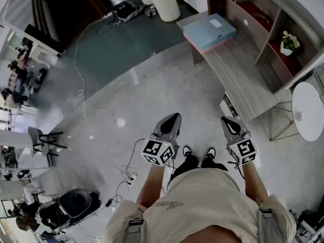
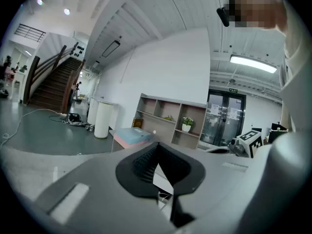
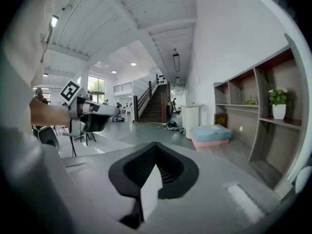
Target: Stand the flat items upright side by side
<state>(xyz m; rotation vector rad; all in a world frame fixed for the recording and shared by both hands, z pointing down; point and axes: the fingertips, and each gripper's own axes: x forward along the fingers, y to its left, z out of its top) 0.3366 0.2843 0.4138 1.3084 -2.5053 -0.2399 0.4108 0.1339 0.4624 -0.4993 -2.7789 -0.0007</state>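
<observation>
Two flat folders, a blue one (image 1: 209, 30) on top of a pink one (image 1: 217, 46), lie stacked at the far end of the wooden desk (image 1: 238, 80). The blue folder (image 2: 134, 134) and the pink one (image 2: 127, 143) show far ahead in the left gripper view. The same stack appears in the right gripper view, blue folder (image 3: 210, 130) over pink (image 3: 212, 142). My left gripper (image 1: 174, 117) and right gripper (image 1: 226, 120) hang over the floor, well short of the desk. Both are shut with nothing between the jaws.
A shelf unit (image 1: 273, 32) with a potted plant (image 1: 288, 43) backs the desk. A round white table (image 1: 309, 110) stands to the right. Cables (image 1: 109, 130) and a power strip (image 1: 131, 175) lie on the floor at left. A white bin (image 1: 164, 1) stands beyond the desk.
</observation>
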